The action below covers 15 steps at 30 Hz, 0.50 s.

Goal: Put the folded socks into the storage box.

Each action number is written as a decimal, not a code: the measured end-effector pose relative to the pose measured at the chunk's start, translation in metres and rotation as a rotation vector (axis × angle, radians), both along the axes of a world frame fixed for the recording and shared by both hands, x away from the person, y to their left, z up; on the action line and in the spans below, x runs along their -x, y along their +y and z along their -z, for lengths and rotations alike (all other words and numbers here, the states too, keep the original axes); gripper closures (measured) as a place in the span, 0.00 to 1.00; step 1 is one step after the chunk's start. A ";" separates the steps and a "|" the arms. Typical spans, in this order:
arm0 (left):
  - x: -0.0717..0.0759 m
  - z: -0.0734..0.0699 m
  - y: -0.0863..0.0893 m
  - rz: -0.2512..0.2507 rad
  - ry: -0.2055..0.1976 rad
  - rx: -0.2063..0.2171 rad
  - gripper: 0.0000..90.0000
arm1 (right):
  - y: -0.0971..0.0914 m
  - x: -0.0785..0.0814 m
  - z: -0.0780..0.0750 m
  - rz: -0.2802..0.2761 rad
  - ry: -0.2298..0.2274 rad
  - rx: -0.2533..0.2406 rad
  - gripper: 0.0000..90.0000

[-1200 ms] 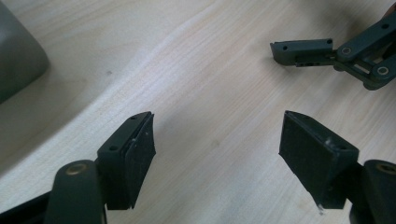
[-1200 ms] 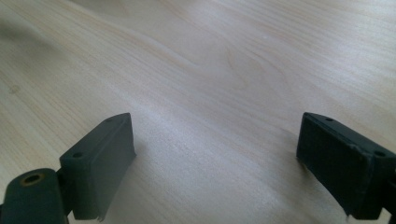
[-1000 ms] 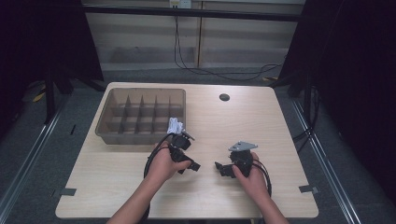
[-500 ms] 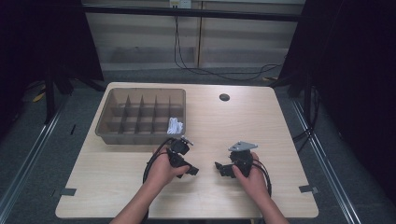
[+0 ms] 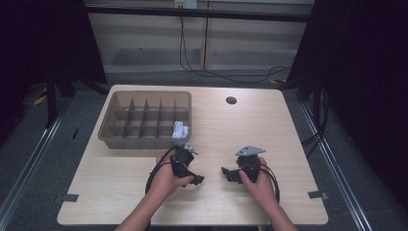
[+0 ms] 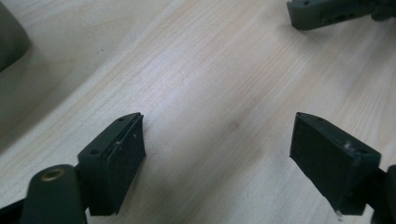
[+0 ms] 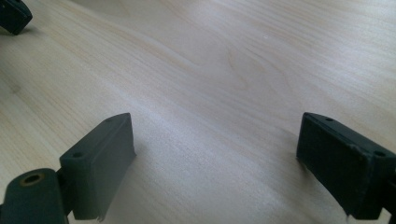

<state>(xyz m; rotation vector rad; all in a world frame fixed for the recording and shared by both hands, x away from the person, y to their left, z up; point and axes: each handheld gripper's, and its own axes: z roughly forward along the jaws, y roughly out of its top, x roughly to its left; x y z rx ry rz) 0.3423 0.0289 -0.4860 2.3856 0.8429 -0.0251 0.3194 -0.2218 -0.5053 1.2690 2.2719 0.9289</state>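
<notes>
On the wooden table [image 5: 288, 144] stands a grey-brown divided tray [image 5: 144, 93]. A small white bundle [image 5: 180, 129] lies in its near right compartment. My left gripper [image 5: 196, 180] rests low over the table in front of the tray. Its jaws have just been opening and now stand wide, with bare wood between them in the left gripper view [image 6: 217, 135]. My right gripper [image 5: 227, 173] sits a short way to its right, facing it. It is open [image 7: 215, 135] too, holding nothing.
A black round grommet [image 5: 231, 100] sits at the back of the table. The tray's corner [image 6: 9, 37] edges into the left gripper view. Each gripper view catches a jaw of the other gripper [image 6: 327, 14] [image 7: 11, 16]. Cables loop beside both hands.
The left gripper has drawn back from the tray's near right corner toward the person. The white bundle stays in its compartment. The right hand has not moved.
</notes>
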 end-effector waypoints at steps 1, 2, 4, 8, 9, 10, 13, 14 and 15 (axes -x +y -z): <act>0.000 0.000 0.000 0.002 -0.007 -0.001 0.19 | 0.000 0.000 0.000 0.000 0.000 0.000 0.12; 0.001 0.000 0.000 0.005 -0.011 -0.004 0.19 | 0.000 0.000 0.000 0.000 0.000 0.000 0.12; 0.002 0.001 0.000 0.012 -0.019 -0.002 0.18 | 0.000 0.000 0.000 0.000 0.000 0.000 0.12; 0.004 0.002 0.001 0.021 -0.041 0.000 0.18 | 0.000 0.000 0.000 0.000 0.000 0.000 0.12; 0.004 0.002 0.002 0.025 -0.046 -0.002 0.18 | 0.000 0.000 0.000 0.000 0.001 -0.001 0.12; 0.005 0.003 0.001 0.027 -0.053 -0.005 0.18 | 0.000 0.000 0.000 0.000 0.001 -0.001 0.12; 0.006 0.003 0.001 0.037 -0.063 -0.008 0.17 | 0.000 0.000 0.000 -0.001 0.000 0.001 0.12; 0.007 0.003 0.001 0.039 -0.065 -0.010 0.17 | 0.000 0.000 0.000 0.000 0.001 -0.001 0.12; 0.007 0.004 0.001 0.037 -0.064 -0.005 0.17 | 0.000 0.000 0.000 0.000 0.001 -0.001 0.12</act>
